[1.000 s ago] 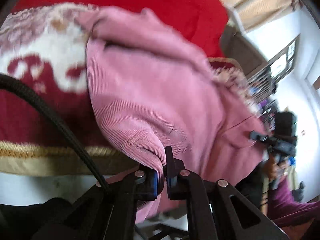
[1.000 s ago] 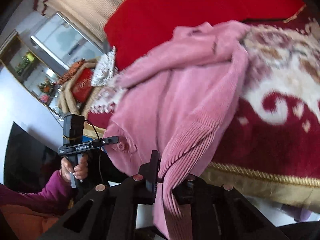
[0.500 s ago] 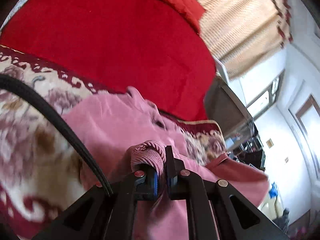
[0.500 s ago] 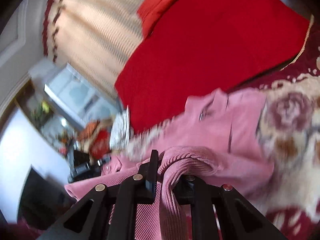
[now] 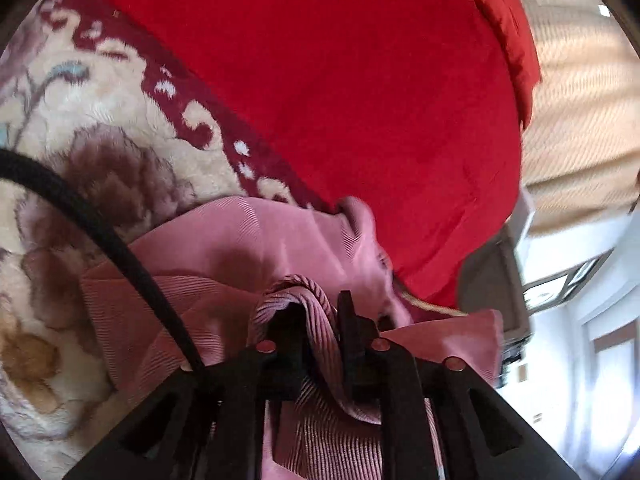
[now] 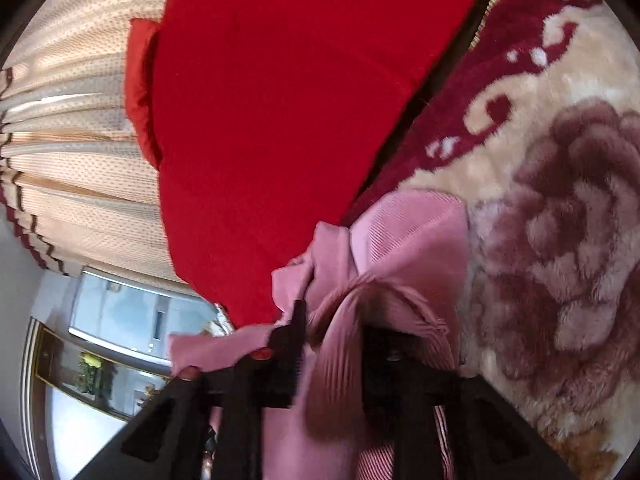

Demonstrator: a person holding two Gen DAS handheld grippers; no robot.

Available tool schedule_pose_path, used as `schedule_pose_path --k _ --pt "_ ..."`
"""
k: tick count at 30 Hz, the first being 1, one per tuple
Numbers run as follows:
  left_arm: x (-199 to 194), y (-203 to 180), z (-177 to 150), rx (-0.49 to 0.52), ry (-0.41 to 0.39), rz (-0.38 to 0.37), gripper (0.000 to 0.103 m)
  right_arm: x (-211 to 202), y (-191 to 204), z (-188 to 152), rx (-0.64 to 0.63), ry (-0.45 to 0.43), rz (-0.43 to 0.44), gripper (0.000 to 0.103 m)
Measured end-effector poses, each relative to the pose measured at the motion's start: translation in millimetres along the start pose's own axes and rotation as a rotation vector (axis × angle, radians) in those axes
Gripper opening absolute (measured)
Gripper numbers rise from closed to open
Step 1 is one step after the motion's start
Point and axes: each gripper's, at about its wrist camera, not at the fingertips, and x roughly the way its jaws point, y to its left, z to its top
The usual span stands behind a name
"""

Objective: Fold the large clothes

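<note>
The pink sweater (image 5: 240, 248) lies on the flowery blanket (image 5: 100, 168), right in front of the big red cushion (image 5: 320, 80), and its ribbed hem is folded up over its top part.

Closest to us, our left tool (image 5: 320, 320) is opening just a little. A roll of ribbed hem still sits between its jaws, and from here it looks like the pads still touch it. Our right tool (image 6: 332, 332) is opening wider. A band of the same pink cloth runs through its gap, but we see space beside it, so it looks let go.

What could go wrong? We think the hem could stick to a pad. Then, if we pull back, the cloth would come with us and the fold would fall open. One side is looser than the other, so the fold could also land crooked.

Farther on, the collar end is bunched against the red cushion. It might stay lumpy there. Behind it we see curtains (image 6: 72, 120) and a window (image 6: 132, 312).
</note>
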Motion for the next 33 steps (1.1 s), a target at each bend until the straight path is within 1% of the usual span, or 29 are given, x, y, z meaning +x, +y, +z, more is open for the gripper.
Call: schedule_pose_path --k 1,2,3,4,6,7,8,9,10,11,12,13,14,16,17,20,21,23,26,27,29,31,32,33 --pt "-1 1 0 -0.007 -0.008 -0.008 0.016 -7 3 0 -0.012 -0.029 0.006 0.061" --pt "-3 1 -1 -0.008 -0.019 -0.012 0.016 -15 4 1 -0.015 -0.065 0.017 0.087" --pt "-5 0 -3 -0.005 -0.032 -0.019 0.016 -24 6 0 -0.018 -0.113 0.030 0.091" --pt "-9 -2 -5 0.003 -0.046 -0.039 0.017 -37 11 -2 -0.041 -0.176 0.046 0.091" --pt "-14 -8 -5 0.008 -0.064 -0.078 0.021 -50 22 -3 -0.102 -0.194 0.033 0.091" --pt "-18 -9 -6 0.007 -0.071 -0.105 0.025 -55 24 -4 -0.122 -0.195 0.033 0.090" --pt "-22 -8 -7 -0.004 -0.081 -0.134 0.032 -58 30 -8 -0.155 -0.192 0.032 0.090" --pt "-28 -5 -8 -0.028 -0.105 -0.170 0.036 -59 37 -13 -0.189 -0.178 0.022 0.090" --pt "-39 -2 -8 -0.051 -0.156 -0.183 0.052 -61 42 -18 -0.211 -0.167 0.015 0.090" --pt "-52 2 -10 -0.071 -0.237 -0.165 0.072 -59 49 -26 -0.251 -0.142 0.000 0.088" --pt "-61 4 -11 -0.081 -0.293 -0.144 0.077 -59 52 -30 -0.272 -0.124 -0.006 0.083" --pt "-73 5 -13 -0.082 -0.354 -0.091 0.078 -54 59 -38 -0.312 -0.086 -0.019 0.081" --pt "-79 2 -14 -0.067 -0.360 -0.059 0.077 -48 64 -47 -0.338 -0.061 -0.032 0.079" --pt "-84 -8 -18 -0.008 -0.336 -0.025 0.077 -36 71 -61 -0.400 -0.014 -0.062 0.074" --pt "-83 -17 -21 0.046 -0.309 0.012 0.078 -27 78 -70 -0.444 0.021 -0.086 0.072" --pt "-69 -42 -35 0.216 -0.229 0.118 0.077 -5 86 -84 -0.509 0.074 -0.131 0.071" --pt "-61 -49 -40 0.262 -0.192 0.136 0.078 -2 88 -86 -0.519 0.081 -0.139 0.071" --pt "-48 -56 -45 0.300 -0.152 0.136 0.078 8 90 -89 -0.525 0.103 -0.150 0.071" --pt "-29 -58 -42 0.300 -0.131 0.176 0.078 16 89 -89 -0.510 0.103 -0.147 0.071" --pt "-22 -54 -39 0.282 -0.126 0.209 0.078 18 90 -87 -0.503 0.096 -0.147 0.071" --pt "-9 -41 -32 0.229 -0.121 0.348 0.078 22 83 -80 -0.475 0.068 -0.184 0.071" --pt "2 -26 -27 0.197 -0.121 0.491 0.078 24 70 -70 -0.440 0.038 -0.252 0.071" --pt "6 -19 -26 0.184 -0.113 0.552 0.078 24 58 -62 -0.414 0.022 -0.310 0.070" --pt "9 -13 -25 0.172 -0.101 0.581 0.078 24 49 -56 -0.392 0.017 -0.338 0.066"
